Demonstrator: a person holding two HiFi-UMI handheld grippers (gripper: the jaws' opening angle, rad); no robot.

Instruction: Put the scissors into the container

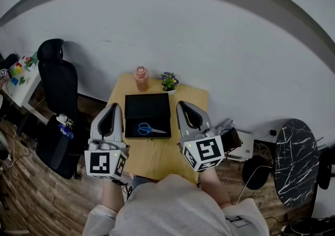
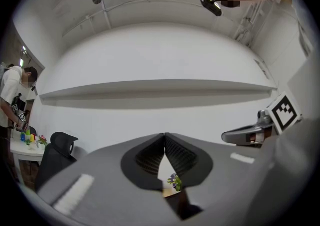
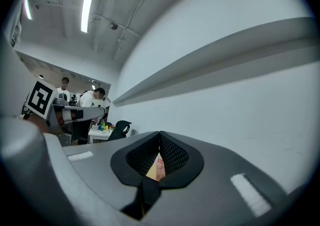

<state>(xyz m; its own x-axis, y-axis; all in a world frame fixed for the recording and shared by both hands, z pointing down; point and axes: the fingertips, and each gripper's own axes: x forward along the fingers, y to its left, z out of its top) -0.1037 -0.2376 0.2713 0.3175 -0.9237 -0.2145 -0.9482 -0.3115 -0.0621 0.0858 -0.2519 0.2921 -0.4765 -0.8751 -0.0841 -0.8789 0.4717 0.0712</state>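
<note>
- Left gripper (image 1: pixel 113 107): jaws recorded as pressed together at the tips in the left gripper view, with nothing between them.
- Right gripper (image 1: pixel 184 105): jaws likewise closed tip to tip in the right gripper view, and empty.
- Both grippers are held above the table (image 1: pixel 157 159) and aimed at the far wall. Neither is pointed down at the work.
- Scissors (image 1: pixel 152 129) are located between the two grippers and below jaw level. They lie on the near part of the black container (image 1: pixel 147 107).
- Whether they rest inside it or on a closed top cannot be settled from the head view. If inside, the task is judged already met.
- Long axis of the scissors: crosswise to the line of both jaw pairs. Blue handles are turned toward the left jaws, blade tips toward the right jaws.
- Nearness: judged about equal. The handles are on the left gripper's side, just inboard of it.
- Beyond the jaws, at the far edge, a pink bottle (image 1: pixel 141 78) and a potted plant (image 1: pixel 169 81) are noted, well apart from the scissors.
</note>
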